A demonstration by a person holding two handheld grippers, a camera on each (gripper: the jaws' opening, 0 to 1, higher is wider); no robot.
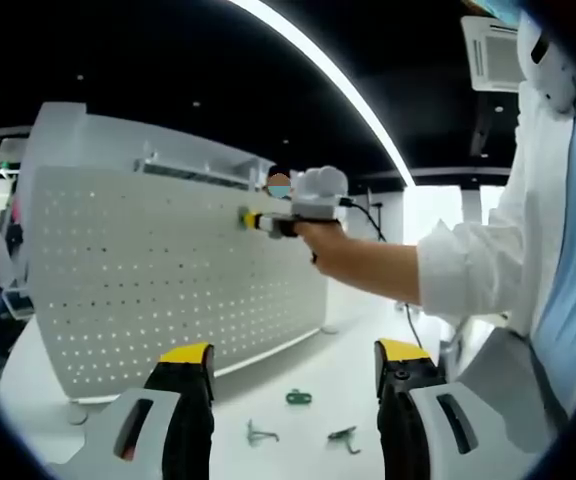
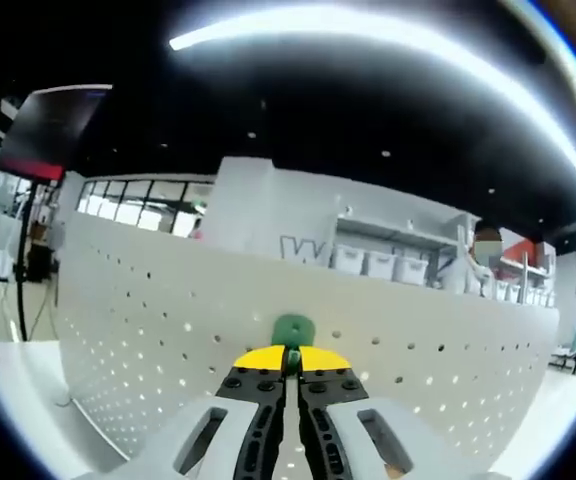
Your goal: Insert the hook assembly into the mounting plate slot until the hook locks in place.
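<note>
So the right claw (image 2: pixel 287 362) is squeezed tight on a green hook (image 2: pixel 293 330), yellow tips pressed together with the hook's rounded head poking out just past them, right up against the white perforated mounting plate (image 2: pixel 148 330). I can't tell whether the hook is actually seated in a hole. From the left gripper view you can see that same right claw (image 1: pixel 253 220) held out at the upper part of the plate (image 1: pixel 168 290), carried by a person's hand (image 1: pixel 318 235) with a white sleeve behind it.

The left claw (image 1: pixel 293 375) is spread wide with nothing between its yellow-tipped jaws, hanging over the white worktop (image 1: pixel 298 370). Three spare hooks lie loose on the worktop in front of the plate: a green one (image 1: pixel 299 397) nearest the plate, plus two greyish ones (image 1: pixel 259 434) (image 1: pixel 344 437) closer to the near edge.

Up on a shelf behind the plate, a row of white storage bins (image 2: pixel 378 264); can't see what's in them.
</note>
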